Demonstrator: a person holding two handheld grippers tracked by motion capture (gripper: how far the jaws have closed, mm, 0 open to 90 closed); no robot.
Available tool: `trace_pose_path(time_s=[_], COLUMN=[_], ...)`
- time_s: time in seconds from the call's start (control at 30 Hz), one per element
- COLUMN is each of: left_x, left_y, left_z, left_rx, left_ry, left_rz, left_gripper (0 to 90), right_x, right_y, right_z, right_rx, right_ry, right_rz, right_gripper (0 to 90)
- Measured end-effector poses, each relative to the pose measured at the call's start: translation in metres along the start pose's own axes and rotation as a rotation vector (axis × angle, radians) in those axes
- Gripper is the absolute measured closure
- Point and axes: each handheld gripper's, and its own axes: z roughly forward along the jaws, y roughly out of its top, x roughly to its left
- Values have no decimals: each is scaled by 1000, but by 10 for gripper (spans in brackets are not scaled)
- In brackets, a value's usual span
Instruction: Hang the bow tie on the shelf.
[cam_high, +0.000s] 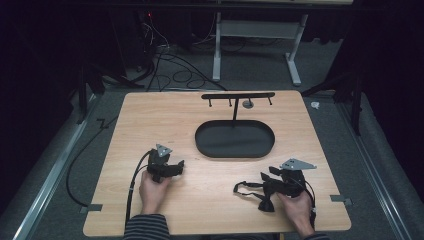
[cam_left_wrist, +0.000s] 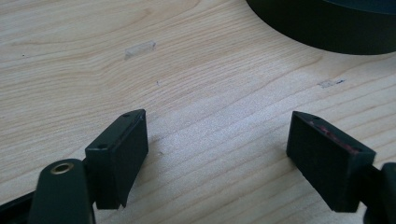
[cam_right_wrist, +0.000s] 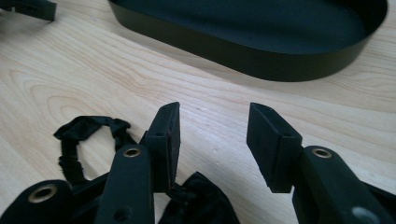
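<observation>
High view: a black bow tie with its thin strap lies on the table near the front right corner, and the right hand-held gripper sits right over it, while the left hand-held gripper rests toward the front left edge, well apart from the cloth. Behind them, toward the middle of the table, stands a black oval tray with a T-shaped hanger bar rising from its far rim. In the right gripper view the jaws stand partly open with bare wood between them — the bow tie bunches under and beside the left jaw, its strap looping off to the side, and nothing is pinched. The left gripper view shows its jaws wide open over bare table, holding nothing. The step looks like picking up the bow tie, probably for the tray or bar. To do it well, shift the right jaws so the knot or strap sits squarely between the pads, press down to the wood, then close — a grab on a stray fold would likely slip.
</observation>
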Motion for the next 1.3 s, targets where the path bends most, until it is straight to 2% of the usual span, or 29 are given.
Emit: trace_pose_path(time_s=[0.07, 0.2, 0.47, 0.87, 1.07, 1.3], left_x=[0, 0, 0, 0, 0, 0], left_y=[0, 0, 0, 0, 0, 0], left_z=[0, 0, 0, 0, 0, 0], left_rx=[0, 0, 0, 1, 2, 2], left_ry=[-1, 0, -1, -2, -3, -2], left_rz=[0, 0, 0, -1, -1, 0], left_gripper=[213, 213, 213, 213, 213, 213], right_x=[3, 9, 17, 29, 32, 34], right_y=[1, 5, 9, 10, 10, 8], right_z=[1, 4, 12, 24, 29, 35], right_rx=[1, 9, 53, 104, 127, 167], right_ry=[11, 62, 113, 158, 161, 166], right_rz=[-4, 3, -39, -77, -97, -123], right_gripper=[572, 575, 583, 599, 629, 732])
